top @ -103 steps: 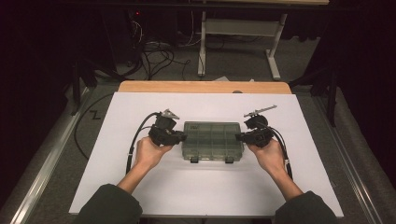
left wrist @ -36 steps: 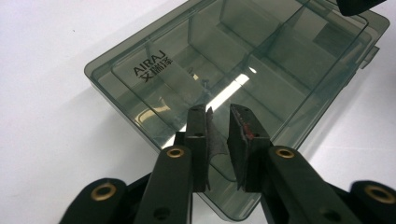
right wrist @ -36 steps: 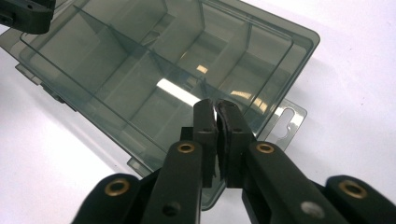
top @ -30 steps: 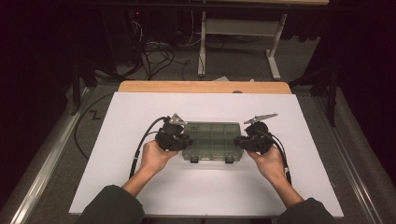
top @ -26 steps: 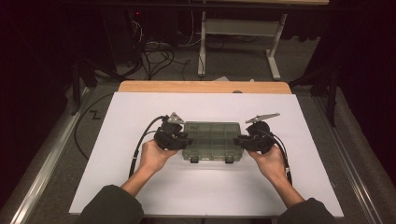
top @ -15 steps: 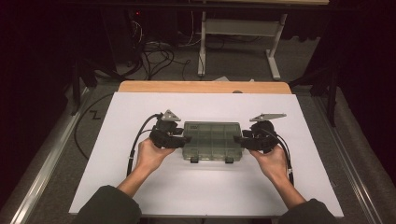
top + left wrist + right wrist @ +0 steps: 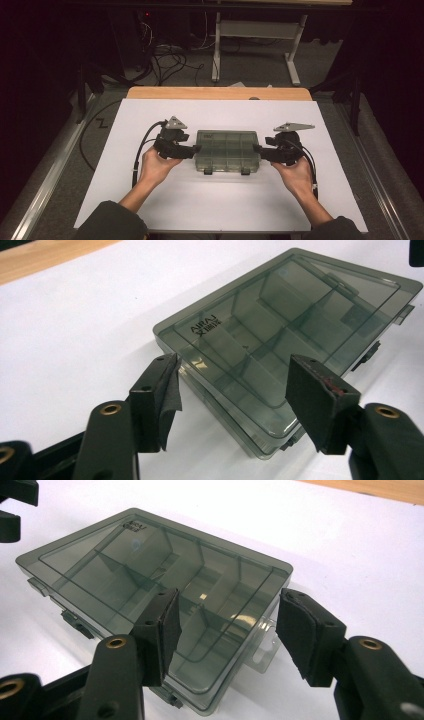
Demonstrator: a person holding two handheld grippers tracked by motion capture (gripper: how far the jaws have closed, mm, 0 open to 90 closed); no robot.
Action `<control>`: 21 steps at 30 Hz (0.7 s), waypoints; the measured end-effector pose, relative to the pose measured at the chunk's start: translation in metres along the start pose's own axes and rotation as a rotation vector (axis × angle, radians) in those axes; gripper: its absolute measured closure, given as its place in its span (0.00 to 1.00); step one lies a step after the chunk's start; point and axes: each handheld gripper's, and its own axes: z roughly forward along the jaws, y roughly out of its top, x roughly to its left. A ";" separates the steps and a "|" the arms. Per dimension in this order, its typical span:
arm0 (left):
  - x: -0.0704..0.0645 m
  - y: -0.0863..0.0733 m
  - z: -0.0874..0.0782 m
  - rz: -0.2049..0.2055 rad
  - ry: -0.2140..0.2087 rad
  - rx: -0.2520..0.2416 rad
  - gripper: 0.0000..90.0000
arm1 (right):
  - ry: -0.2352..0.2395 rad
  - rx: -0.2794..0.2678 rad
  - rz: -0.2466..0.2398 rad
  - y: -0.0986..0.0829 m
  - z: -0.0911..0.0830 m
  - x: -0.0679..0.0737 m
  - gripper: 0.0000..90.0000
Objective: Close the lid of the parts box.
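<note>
My left claw [image 7: 194,148] and right claw [image 7: 257,148] flank the compartment box [image 7: 228,151], both released.

The box lies flat and shut, mid-sheet on the white desk [image 7: 220,200], its two latches toward me. Each claw's jaws gape at a short end of the box, gripping nothing. I judge it light, stiff, slick plastic: best pinched at the end rims, evenly, or it may slip or twist.

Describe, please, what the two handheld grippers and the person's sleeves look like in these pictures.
Both the left gripper and the right gripper are black, each topped by a grey three-cornered plate, with a black cable trailing back past the wrist. Each has two black jaws faced with dark pads, and brass-coloured eyelets sit in the jaw arms. One pad of the left gripper shows reddish wear. The sleeves are dark grey-green.
</note>
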 end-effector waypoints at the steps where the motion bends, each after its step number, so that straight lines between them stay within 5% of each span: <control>1: 0.000 0.000 -0.002 -0.001 0.001 -0.004 0.42 | 0.001 -0.005 0.002 -0.001 -0.001 -0.001 0.49; 21: 0.008 -0.018 -0.034 -0.031 0.061 -0.074 0.39 | 0.010 -0.097 0.001 -0.017 -0.023 -0.010 0.45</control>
